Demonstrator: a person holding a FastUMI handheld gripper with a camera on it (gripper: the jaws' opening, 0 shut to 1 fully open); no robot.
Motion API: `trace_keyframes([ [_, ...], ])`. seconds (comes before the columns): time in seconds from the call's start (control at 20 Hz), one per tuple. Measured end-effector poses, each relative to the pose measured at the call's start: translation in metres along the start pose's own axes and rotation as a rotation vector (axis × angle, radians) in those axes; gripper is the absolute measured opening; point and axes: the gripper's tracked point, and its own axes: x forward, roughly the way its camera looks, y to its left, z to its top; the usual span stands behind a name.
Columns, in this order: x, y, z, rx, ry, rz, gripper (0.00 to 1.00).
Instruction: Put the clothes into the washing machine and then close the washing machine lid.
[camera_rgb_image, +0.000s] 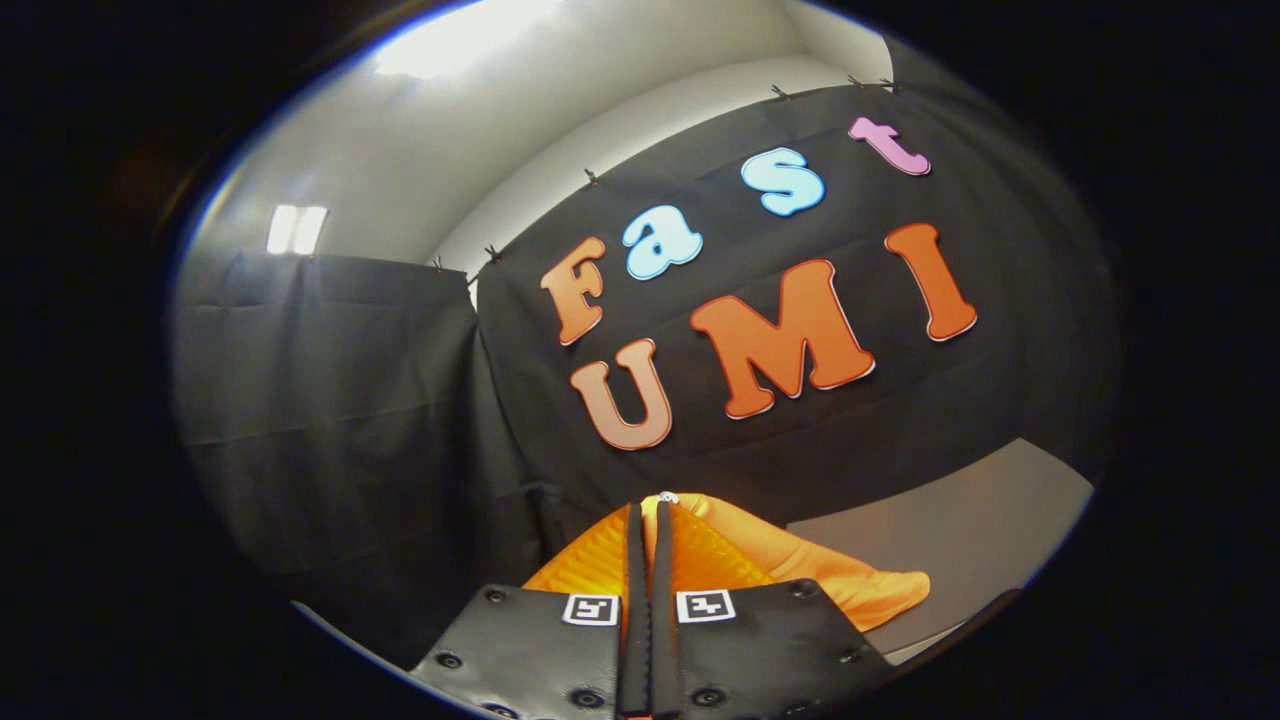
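Orange garment (850, 585): a soft, crumpled piece of cloth, hanging from the gripper (648, 540) and spilling out to the right of the fingers, one lobe drooping down beyond them. No weight seems to rest on anything; it reads as lifted clear, carried in the air

Gripper fingers (634, 600): brought together with barely a slit between them, a fold of the garment pinched in that slit. Cloth bulges out on both sides of the pair, so both fingers press on it. A small pale bit, perhaps a button or a tag, sits at the very tip; too small to say which

Why held so: a pinch on one fold is enough for light fabric, and the rest is left to dangle so it can drop freely into an opening. The gripper points upward and forward, which keeps the loose end off whatever lies below

Beyond the garment: black cloth wall (330, 400) of the booth, clipped along its top edge, with a pale wall and a bright ceiling light (460, 40) above it. To the right of the garment and below it, a flat grey surface (960, 520), probably a table or a machine top; cannot tell which

Judgement: transport stage, the garment not yet in the washing machine, lid step still ahead. Risk: the thin pinch could slip if swung fast
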Motion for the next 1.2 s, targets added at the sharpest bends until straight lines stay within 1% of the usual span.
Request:
trace_keyframes([
  [0.15, 0.014, 0.035, 0.003, -0.014, -0.005, 0.060, 0.08],
  [0.3, 0.028, 0.061, 0.002, -0.040, -0.008, 0.094, 0.08],
  [0.45, 0.045, 0.085, 0.001, -0.026, -0.005, 0.129, 0.08],
  [0.55, 0.066, 0.100, 0.003, -0.017, -0.009, 0.145, 0.08],
  [0.9, 0.131, 0.123, -0.014, -0.022, -0.026, 0.124, 0.07],
  [1.0, 0.148, 0.118, -0.020, -0.055, -0.035, 0.093, 0.07],
  [1.15, 0.178, 0.105, -0.047, -0.093, -0.006, 0.041, 0.07],
  [1.2, 0.186, 0.102, -0.056, -0.093, 0.000, 0.037, 0.07],
])
